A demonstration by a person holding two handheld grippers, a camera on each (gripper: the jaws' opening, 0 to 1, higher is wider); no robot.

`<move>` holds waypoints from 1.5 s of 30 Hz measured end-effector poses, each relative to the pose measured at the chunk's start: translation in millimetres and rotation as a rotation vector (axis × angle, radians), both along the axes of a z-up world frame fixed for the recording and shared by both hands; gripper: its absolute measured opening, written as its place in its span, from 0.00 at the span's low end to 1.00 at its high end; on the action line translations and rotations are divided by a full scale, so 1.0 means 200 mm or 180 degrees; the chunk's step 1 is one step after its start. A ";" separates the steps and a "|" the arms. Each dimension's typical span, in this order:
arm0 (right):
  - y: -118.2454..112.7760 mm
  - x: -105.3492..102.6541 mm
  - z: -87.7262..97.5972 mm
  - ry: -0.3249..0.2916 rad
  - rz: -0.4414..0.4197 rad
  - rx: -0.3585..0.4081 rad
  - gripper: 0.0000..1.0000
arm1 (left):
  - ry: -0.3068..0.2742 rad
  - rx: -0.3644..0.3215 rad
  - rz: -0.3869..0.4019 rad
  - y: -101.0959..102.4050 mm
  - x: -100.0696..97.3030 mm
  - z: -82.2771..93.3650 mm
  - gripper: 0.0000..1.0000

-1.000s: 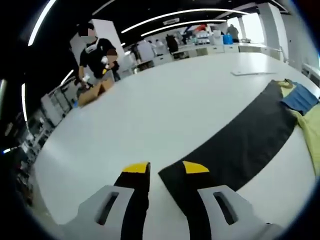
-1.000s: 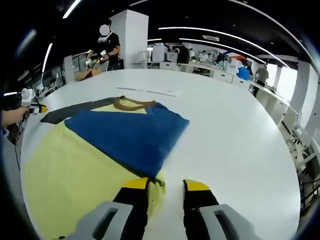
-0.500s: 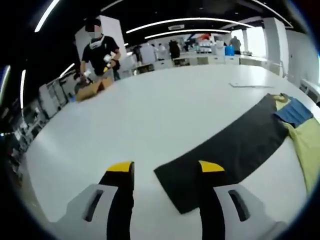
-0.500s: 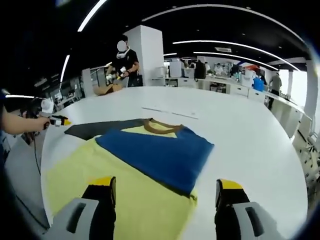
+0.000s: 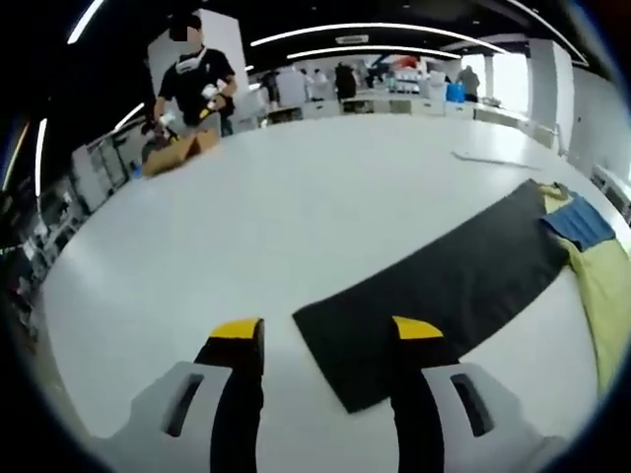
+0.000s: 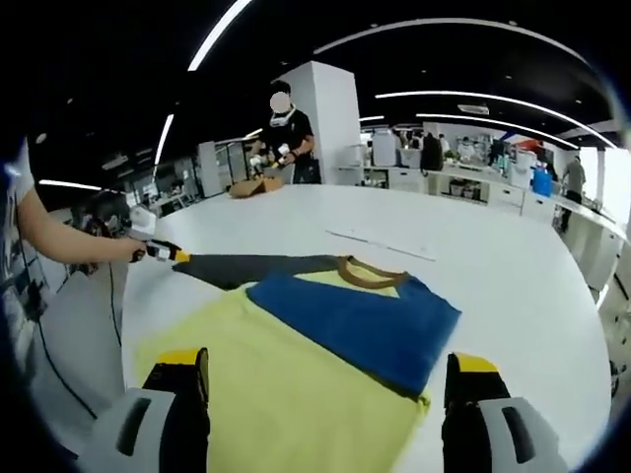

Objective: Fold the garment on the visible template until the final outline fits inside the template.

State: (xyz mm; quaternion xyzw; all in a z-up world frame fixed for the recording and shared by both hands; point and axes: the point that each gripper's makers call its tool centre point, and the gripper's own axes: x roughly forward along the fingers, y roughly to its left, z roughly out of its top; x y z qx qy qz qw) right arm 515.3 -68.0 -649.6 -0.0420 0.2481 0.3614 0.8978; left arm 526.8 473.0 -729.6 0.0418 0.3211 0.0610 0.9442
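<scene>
On the white table (image 6: pixel 513 296) lies a T-shirt with a yellow body (image 6: pixel 286 389), a brown collar (image 6: pixel 370 274) and a blue part (image 6: pixel 360 320) folded over its chest. Its dark sleeve (image 5: pixel 444 281) stretches out flat. My left gripper (image 5: pixel 327 330) is open just above the sleeve's end, its right jaw over the cloth, holding nothing. A hand (image 6: pixel 94 244) holds the left gripper (image 6: pixel 177 256) at the sleeve tip (image 6: pixel 202 264) in the right gripper view. My right gripper (image 6: pixel 327 361) is wide open above the yellow body, also holding nothing.
A thin flat white sheet (image 6: pixel 380 246) lies on the table beyond the collar, also seen as the sheet (image 5: pixel 493 158). A person (image 6: pixel 288 138) stands at the table's far side by a brown box (image 5: pixel 177 158). Desks and shelves line the room behind.
Both grippers have opened wider and drawn back from the cloth. The right one has left the blue fold's edge; the left one has pulled back off the sleeve end, which lies flat.
</scene>
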 end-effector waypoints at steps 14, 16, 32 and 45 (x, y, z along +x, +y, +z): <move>0.01 -0.07 0.08 -0.0105 0.0073 0.0004 0.99 | 0.0072 -0.0170 0.0123 -0.01 -0.08 -0.07 0.34; 0.01 -0.07 0.08 -0.0108 0.0064 -0.0004 0.99 | 0.0075 -0.0213 0.0152 -0.02 -0.08 -0.07 0.31; -0.02 -0.10 0.04 -0.0074 -0.0010 -0.0056 0.96 | 0.0069 -0.0488 0.0521 -0.01 -0.08 -0.09 0.15; -0.04 -0.13 0.02 -0.0051 -0.0039 -0.0045 0.96 | 0.0151 -0.0597 0.0624 -0.05 -0.05 -0.09 0.01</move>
